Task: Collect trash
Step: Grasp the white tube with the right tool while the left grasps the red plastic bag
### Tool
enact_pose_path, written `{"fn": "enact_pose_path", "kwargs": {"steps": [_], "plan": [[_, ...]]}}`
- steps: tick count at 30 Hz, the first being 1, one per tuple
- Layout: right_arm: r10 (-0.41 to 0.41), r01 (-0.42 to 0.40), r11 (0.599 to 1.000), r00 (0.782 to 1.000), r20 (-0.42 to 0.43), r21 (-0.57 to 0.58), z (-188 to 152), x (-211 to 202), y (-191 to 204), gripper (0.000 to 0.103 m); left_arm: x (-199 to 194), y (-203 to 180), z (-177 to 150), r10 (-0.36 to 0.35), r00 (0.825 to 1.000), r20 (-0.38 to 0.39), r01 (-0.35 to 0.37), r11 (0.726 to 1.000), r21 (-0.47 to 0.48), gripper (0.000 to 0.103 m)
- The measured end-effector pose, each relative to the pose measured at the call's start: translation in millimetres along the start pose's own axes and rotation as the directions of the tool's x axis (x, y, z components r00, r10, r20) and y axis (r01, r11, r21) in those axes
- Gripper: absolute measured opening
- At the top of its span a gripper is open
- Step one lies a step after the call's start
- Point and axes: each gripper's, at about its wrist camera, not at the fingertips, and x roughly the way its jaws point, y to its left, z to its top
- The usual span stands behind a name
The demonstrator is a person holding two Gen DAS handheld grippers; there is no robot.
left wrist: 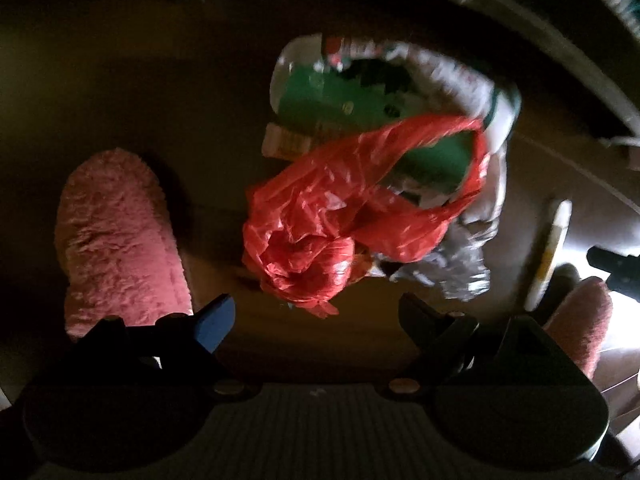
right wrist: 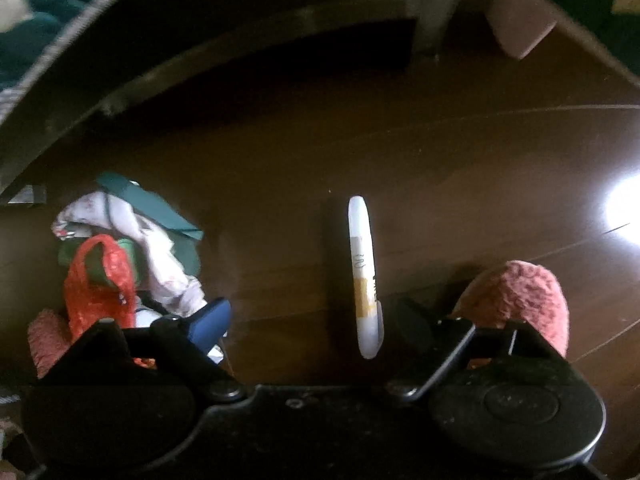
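Left gripper points steeply down at the floor, jaws spread wide, nothing between them. Just beyond its fingertips lies a crumpled red plastic bag — one handle loop reaches up over a heap of trash made of green card or packaging and white crumpled wrappers. A silvery crinkled wrapper lies against the bag's right side. A fuzzy pink slipper sits left of the bag, close to the gripper's left finger; a second pink slipper shows at the lower right.

Right gripper also points down, jaws apart and gripping nothing. A white tube-like item with a yellow band lies lengthwise on the dark wood floor between the two fingers, nearer the right one; contact cannot be told. The same item shows in the left wrist view, right of the heap.

Beyond, in the right wrist view: red bag and trash heap at the left — well apart from the tube. A pink slipper sits at the right behind the gripper's finger. Dark furniture frame along the top; bright glare on the floor at the right edge. Both views dim and somewhat blurred.
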Motion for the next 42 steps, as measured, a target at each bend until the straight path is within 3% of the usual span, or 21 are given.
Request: {"fn": "enact_pose_path", "kwargs": {"steps": [7,17,22,24,26,28,29,31,37,42], "plan": [[0.015,-0.014,1.000,0.999,-0.052,0.022,5.4,40.8,-11.5,0.076,38.8,-2.1,3.3,0.020,0.999,-0.033,-0.019,0.999,0.036,0.089],[-0.024,0.025,1.000,0.997,-0.071,0.008,11.8,76.4,-15.6,0.058,63.6,2.1,13.7,-0.037,0.998,-0.050,0.038,0.999,0.024,0.089],[-0.043,0.043,0.999,0.997,-0.063,-0.007,14.8,83.0,-15.5,0.036,69.4,5.0,16.1,-0.054,0.998,-0.045,0.055,0.998,0.010,0.088],[-0.054,0.053,0.998,0.997,-0.049,-0.017,14.2,82.7,-14.4,0.035,69.4,5.4,16.5,-0.054,0.998,-0.039,0.055,0.999,0.004,0.088],[-0.069,0.068,0.997,0.997,-0.040,-0.031,12.6,82.6,-10.1,0.031,69.5,8.1,18.9,-0.052,0.998,-0.034,0.052,0.999,-0.006,0.081],[-0.102,0.100,0.993,0.994,-0.034,-0.054,11.6,83.1,-5.4,0.017,67.2,9.5,19.6,-0.045,0.998,-0.032,0.045,0.999,-0.020,0.073],[-0.112,0.110,0.992,0.993,-0.034,-0.061,11.5,82.7,-3.7,0.017,64.9,11.7,19.3,-0.039,0.999,-0.032,0.038,0.999,-0.024,0.065],[-0.125,0.121,0.990,0.991,-0.043,-0.073,15.6,82.0,-2.1,0.017,62.5,14.2,20.3,-0.044,0.998,-0.033,0.043,0.998,-0.035,0.062],[-0.137,0.131,0.985,0.990,-0.045,-0.114,12.0,69.5,18.8,0.017,49.3,6.5,18.2,-0.019,1.000,-0.023,0.019,1.000,-0.004,0.058],[-0.145,0.141,0.979,0.989,-0.017,-0.149,8.0,30.4,38.2,0.017,24.0,-8.0,15.4,0.008,1.000,-0.021,-0.007,1.000,0.023,0.057]]}}
